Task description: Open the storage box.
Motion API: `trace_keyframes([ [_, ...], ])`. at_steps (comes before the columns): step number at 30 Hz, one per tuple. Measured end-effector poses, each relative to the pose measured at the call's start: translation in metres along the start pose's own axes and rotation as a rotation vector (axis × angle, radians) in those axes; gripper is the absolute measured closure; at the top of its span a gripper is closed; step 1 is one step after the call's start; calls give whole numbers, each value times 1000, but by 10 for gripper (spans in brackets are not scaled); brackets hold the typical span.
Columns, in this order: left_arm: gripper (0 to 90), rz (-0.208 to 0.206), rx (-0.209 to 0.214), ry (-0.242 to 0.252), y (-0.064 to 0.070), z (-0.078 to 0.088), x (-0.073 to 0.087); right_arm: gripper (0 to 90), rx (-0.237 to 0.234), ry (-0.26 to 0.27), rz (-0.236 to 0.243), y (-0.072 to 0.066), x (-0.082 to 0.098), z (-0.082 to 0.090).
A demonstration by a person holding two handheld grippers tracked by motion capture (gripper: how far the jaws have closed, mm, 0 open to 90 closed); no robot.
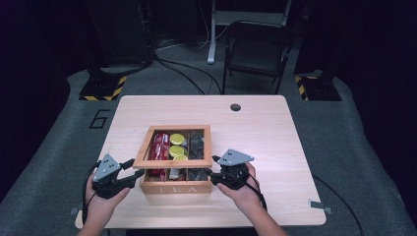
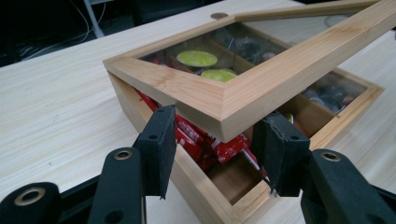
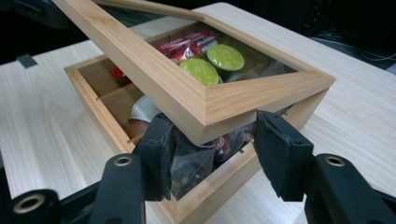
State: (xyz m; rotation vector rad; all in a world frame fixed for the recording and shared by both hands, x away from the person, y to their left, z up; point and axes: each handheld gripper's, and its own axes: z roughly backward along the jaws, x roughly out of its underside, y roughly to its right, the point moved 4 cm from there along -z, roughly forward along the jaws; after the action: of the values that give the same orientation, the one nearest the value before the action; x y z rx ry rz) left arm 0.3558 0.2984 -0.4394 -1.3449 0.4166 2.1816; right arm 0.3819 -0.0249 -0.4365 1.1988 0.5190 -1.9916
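With the lid of the wooden box on the surface part-raised, its front corners sitting betw. the open jaws of left gripper & right gripper, both should be lifted evenly.

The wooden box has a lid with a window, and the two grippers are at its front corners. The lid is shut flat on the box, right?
Not quite. The lid is lifted at the front, tilted up off the wooden box, as both gripper views show. The rest is right: it has a window, and the left gripper and the right gripper are at its front corners.
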Motion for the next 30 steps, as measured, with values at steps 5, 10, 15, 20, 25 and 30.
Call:
trace_keyframes([
  [5,461,-39,-28,-29,0,-2,-11,482,-6,5,2,3,-7,1],
  [10,437,-49,-48,-49,-1,-3,-27,489,1,-2,33,6,-18,4],
  [15,444,-42,-55,-47,-5,-3,-41,490,12,12,39,10,-32,6],
  [20,473,-26,-54,-17,-12,-4,-51,497,19,26,36,15,-45,6],
  [25,491,-15,-51,-5,-17,-4,-59,509,40,20,54,19,-56,6],
  [30,505,-3,-43,7,-22,-5,-66,517,37,16,54,23,-66,5],
])
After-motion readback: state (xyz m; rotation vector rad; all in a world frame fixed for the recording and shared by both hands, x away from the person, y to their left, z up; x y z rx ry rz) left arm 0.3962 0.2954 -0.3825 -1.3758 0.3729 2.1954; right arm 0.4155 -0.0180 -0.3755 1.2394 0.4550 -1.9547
